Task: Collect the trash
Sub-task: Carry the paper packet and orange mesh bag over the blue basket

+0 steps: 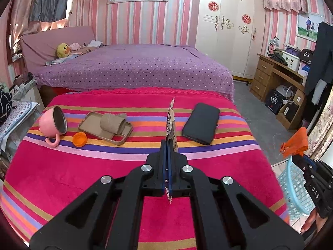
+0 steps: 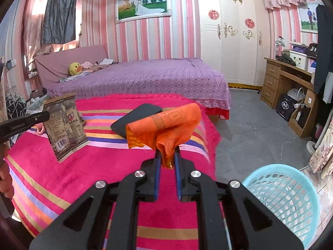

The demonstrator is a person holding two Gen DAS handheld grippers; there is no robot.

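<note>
Left gripper (image 1: 169,145) pinches a brown snack packet (image 1: 171,123) edge-on at frame centre, above the striped blanket (image 1: 104,166). Right gripper (image 2: 166,156) clamps a crumpled orange wrapper (image 2: 166,125) near the blanket's right edge, bare grey floor (image 2: 249,135) beyond. Lower right, the blue mesh basket (image 2: 291,198) stands open; its contents cannot be made out. Pink cup (image 1: 52,123) lies tipped at left.

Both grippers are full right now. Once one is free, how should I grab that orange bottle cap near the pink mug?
The orange bottle cap lies flat, open side up, apart from the pink mug and the phone case. Probably come straight down from above and pinch across its rim, fingers closing along the stripes' line, where there is room.
</note>
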